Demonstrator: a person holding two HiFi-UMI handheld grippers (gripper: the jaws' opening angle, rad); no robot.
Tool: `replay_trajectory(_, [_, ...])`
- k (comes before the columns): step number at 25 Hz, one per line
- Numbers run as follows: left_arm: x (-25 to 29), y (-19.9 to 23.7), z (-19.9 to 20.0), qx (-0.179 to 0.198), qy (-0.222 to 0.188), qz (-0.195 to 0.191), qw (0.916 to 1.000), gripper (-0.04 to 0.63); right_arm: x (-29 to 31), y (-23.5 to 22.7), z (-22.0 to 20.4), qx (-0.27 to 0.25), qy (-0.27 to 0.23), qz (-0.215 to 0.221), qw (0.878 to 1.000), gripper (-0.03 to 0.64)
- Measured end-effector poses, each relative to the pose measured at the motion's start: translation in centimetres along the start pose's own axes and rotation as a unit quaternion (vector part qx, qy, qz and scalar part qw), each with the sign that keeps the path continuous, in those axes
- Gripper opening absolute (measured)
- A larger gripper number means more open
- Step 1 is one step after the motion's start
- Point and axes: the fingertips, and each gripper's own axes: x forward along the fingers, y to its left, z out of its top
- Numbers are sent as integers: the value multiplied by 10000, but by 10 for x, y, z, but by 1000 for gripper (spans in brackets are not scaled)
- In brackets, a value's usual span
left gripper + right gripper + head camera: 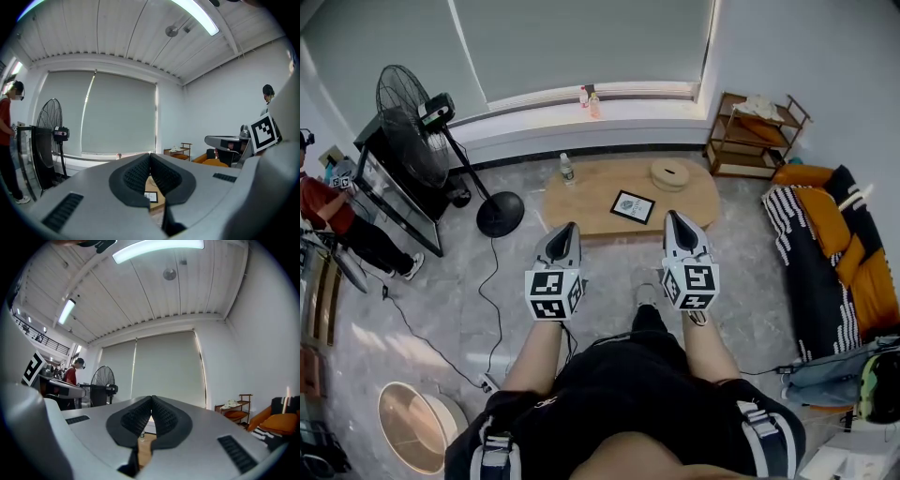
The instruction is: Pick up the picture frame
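Note:
A small black-edged picture frame (633, 206) lies flat on the low oval wooden table (591, 214) ahead of me. Through the gap under the left gripper's jaws the picture frame (152, 197) shows as a small pale rectangle. My left gripper (571, 227) hangs in the air short of the table's near edge, shut with nothing in it. My right gripper (670, 216) is held level beside it, to the frame's right and nearer me, also shut and empty. In the two gripper views, the left gripper (150, 155) and the right gripper (151, 398) have their dark pads pressed together.
On the table stand a clear bottle (566, 169) at the left end and a round woven lid (669, 174) at the back. A standing fan (412, 122) with its round base (500, 214) is to the left, a sofa (825, 253) to the right, a wooden shelf (755, 131) behind. A person (337, 220) stands far left.

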Motion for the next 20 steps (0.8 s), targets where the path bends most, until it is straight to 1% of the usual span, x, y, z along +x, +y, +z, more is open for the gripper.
replay_trajectory(3, [25,6,-4,36,53,-19,10000,21,23,-10,-7,3,-5,-13,10000,17])
replay_trajectory(6, [60,10,-8,72,109,-56,9999,21,53,-26,-14,12,-11,5,10000,17])
replay_trajectory(9, [105,14,-6,170,128,-51,9998,21,92,-51,-23,82,3,-13,10000,17])
replay_trajectory(12, [156,16,2,214,131,-79,9997,21,131,-78,-23,134,-41,-22,9999,17])
replay_trajectory(16, [221,21,16,229,110,-30,9997,21,185,-115,-23,108,-40,12,9999,17])
replay_trajectory(20, [279,26,24,218,206,22,9995,21,237,-151,-25,201,22,43,9998,17])
